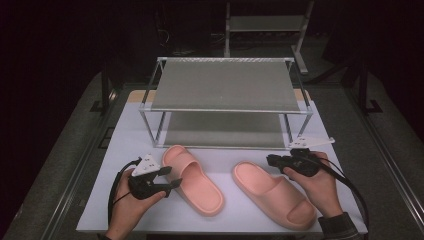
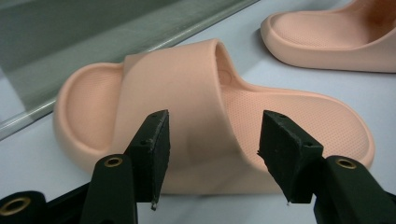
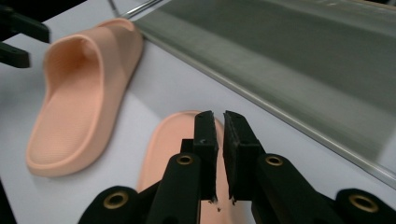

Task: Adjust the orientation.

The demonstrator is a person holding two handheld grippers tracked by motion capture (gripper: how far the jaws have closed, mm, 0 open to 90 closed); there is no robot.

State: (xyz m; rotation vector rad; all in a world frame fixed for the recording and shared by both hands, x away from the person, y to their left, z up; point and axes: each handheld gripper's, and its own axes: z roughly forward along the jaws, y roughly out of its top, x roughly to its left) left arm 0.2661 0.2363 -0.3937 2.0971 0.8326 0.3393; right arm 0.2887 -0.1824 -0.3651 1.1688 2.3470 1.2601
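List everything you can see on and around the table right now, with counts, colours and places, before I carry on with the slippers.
left slipper: 1, peach pink, on the white table in front of the rack, left of centre, lying flat.
right slipper: 1, peach pink, on the table right of centre, lying flat, apart from the other one.
shoe rack: 1, metal frame with two grey shelves, at the far half of the table, both shelves bare.
table: 1, white top.
second rack: 1, grey, in the dark background behind the table.
left hand-held gripper: 1, black, jaws open, aimed at the left slipper's strap.
right hand-held gripper: 1, black, jaws nearly closed on nothing, above the right slipper.
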